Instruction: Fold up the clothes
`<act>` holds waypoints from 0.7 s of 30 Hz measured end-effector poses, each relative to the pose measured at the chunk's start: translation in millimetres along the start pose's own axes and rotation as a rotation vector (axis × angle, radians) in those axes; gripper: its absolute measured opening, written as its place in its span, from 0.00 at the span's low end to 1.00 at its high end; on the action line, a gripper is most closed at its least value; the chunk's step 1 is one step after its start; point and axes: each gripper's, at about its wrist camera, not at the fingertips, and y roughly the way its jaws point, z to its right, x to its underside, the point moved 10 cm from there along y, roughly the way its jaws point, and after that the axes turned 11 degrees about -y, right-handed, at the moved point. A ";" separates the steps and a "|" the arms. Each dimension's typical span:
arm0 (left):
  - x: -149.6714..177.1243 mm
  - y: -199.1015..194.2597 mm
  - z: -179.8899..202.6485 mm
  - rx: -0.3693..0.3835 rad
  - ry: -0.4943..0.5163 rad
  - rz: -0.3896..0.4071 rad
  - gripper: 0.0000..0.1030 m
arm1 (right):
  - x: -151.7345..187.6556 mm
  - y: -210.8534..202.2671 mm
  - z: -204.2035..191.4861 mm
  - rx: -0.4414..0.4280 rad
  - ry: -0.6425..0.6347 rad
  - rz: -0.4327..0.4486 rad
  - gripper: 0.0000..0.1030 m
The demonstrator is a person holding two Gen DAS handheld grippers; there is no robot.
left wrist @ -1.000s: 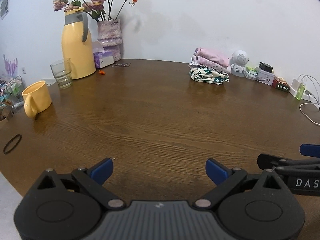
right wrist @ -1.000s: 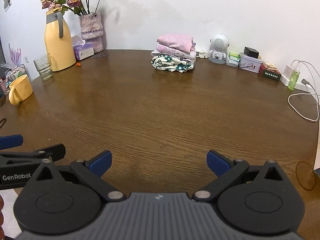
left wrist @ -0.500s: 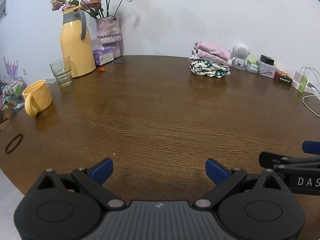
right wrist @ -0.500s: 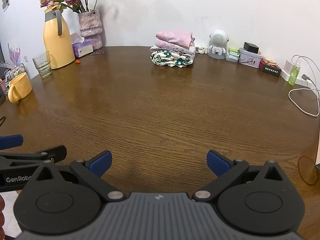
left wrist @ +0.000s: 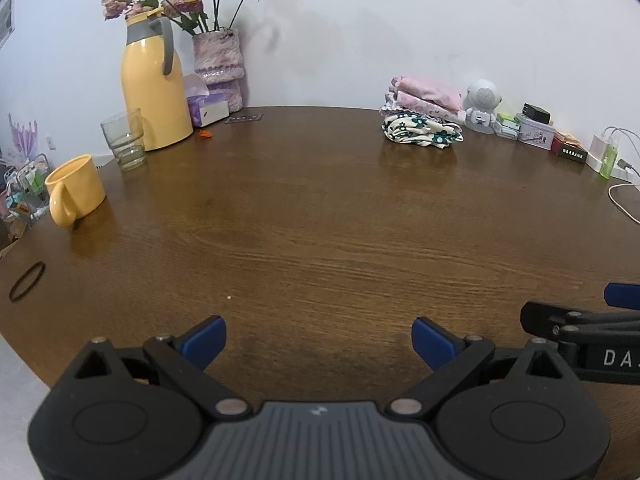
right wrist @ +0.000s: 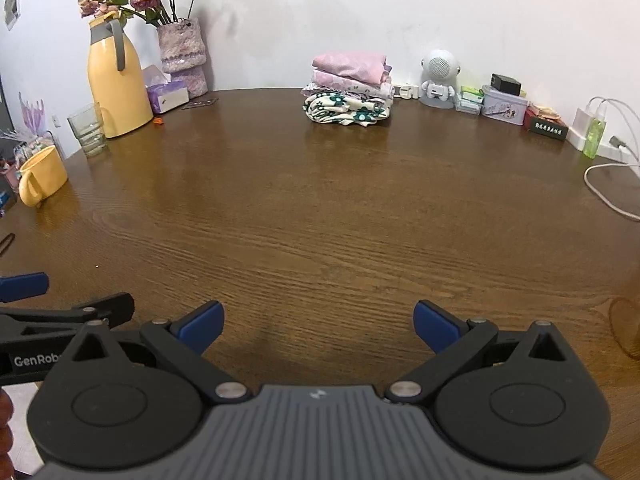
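Grippers sit nearest, side by side at the six o'clock edge of the round wooden table point(right wrist: 320, 208). The left gripper point(left wrist: 319, 338) has its blue pads spread wide with nothing between them, and the right gripper point(right wrist: 316, 326) is likewise released and grasps nothing. Each shows at the edge of the other's view, at about four o'clock in the left wrist view and at eight o'clock in the right.

Ahead of both lies a broad stretch of bare wood with no garment spread on it. Out toward nine and ten o'clock stand a yellow mug point(left wrist: 76, 190), a drinking glass point(left wrist: 124, 140) and a yellow thermos jug point(left wrist: 154, 92), with a vase of dried roses point(left wrist: 218, 66) behind.

Farthest off, near twelve o'clock against the wall, rests the stack of clothes point(right wrist: 350, 88). It holds pink pieces on top and a cream floral piece point(right wrist: 346, 110) at the bottom. The pink ones look squared and neatly folded; the floral one looks rounder and looser, though I cannot tell at this range whether it is folded. A small white robot figure point(right wrist: 438, 78) stands just beside the stack toward one o'clock.

My judgement is that this fits either a finished pile set aside or a pile waiting to be drawn forward, and the pictures do not settle which.
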 end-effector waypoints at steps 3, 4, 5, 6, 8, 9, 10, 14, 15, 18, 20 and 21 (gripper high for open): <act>6.4 3.4 -0.5 -0.002 -0.003 -0.012 0.96 | 7.5 3.1 0.2 0.008 0.000 0.002 1.00; 8.2 4.1 -0.2 -0.002 0.000 -0.017 0.96 | 10.3 4.8 -0.1 0.011 -0.002 -0.007 1.00; 8.9 4.2 0.0 -0.002 0.002 -0.018 0.96 | 12.2 5.8 -0.5 0.008 -0.003 -0.012 1.00; 9.0 3.8 0.1 -0.002 0.003 -0.015 0.96 | 13.7 6.4 -1.1 0.004 -0.004 -0.015 1.00; 9.2 3.1 0.2 -0.002 0.006 -0.010 0.96 | 15.1 6.7 -1.8 0.003 -0.007 -0.015 1.00; 9.2 2.7 0.3 -0.002 0.007 -0.007 0.96 | 15.1 6.5 -2.0 0.001 -0.007 -0.013 1.00; 9.3 2.4 0.4 -0.002 0.008 -0.004 0.96 | 14.9 6.1 -2.1 0.001 -0.007 -0.010 1.00; 9.6 0.9 0.8 -0.002 0.013 0.007 0.96 | 12.6 3.4 -2.3 0.013 -0.018 0.010 1.00; 9.7 0.6 0.7 -0.001 0.013 0.008 0.96 | 11.9 2.6 -2.5 0.014 -0.020 0.014 1.00; 9.3 -0.5 1.0 0.001 0.015 0.016 0.96 | 11.1 1.7 -2.7 0.013 -0.022 0.019 1.00; 9.0 -1.2 1.6 0.003 0.018 0.021 0.96 | 11.1 1.0 -2.6 0.013 -0.022 0.022 1.00; 9.0 -1.5 1.9 0.003 0.020 0.024 0.96 | 11.0 0.7 -2.6 0.013 -0.022 0.023 1.00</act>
